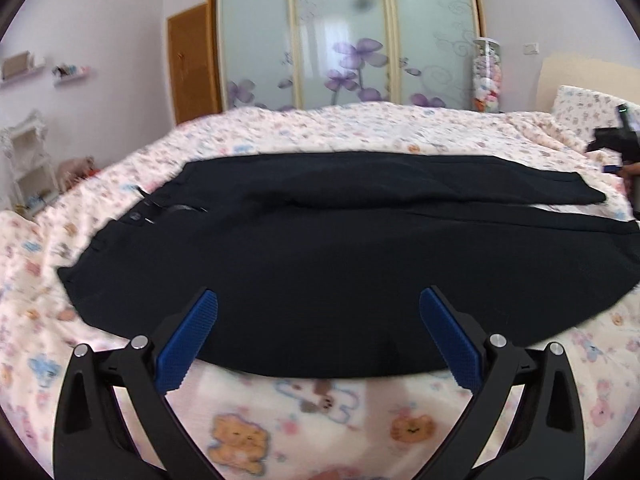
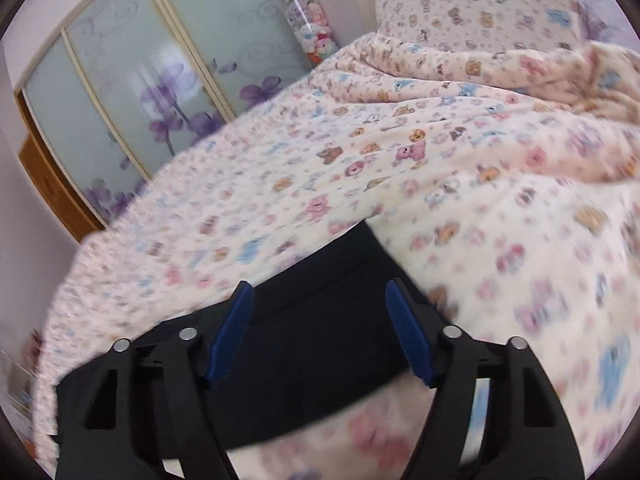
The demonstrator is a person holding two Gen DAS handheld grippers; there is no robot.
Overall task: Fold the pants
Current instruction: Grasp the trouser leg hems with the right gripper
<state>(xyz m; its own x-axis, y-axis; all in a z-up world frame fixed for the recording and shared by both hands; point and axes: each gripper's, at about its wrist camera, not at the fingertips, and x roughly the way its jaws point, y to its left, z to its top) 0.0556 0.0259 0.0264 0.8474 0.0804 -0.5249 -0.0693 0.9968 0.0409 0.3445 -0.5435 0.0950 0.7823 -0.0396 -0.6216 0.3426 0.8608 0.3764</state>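
Both grippers, left [image 1: 318, 300] and right [image 2: 320, 294], I see gaping with ribbed blue pads [image 1: 188, 340] above smooth dark pants [image 1: 320, 248] lying flat on my fleecy bear-print blanket [image 1: 320, 420], gripping nothing.

The dark navy pants [image 1: 320, 248] are being viewed closely from the near bedside by the left wrist camera; the bear-printed cream bedspread [image 2: 400, 152] and frosted floral wardrobe doors [image 2: 120, 92] are being shared with the tilted right wrist view.
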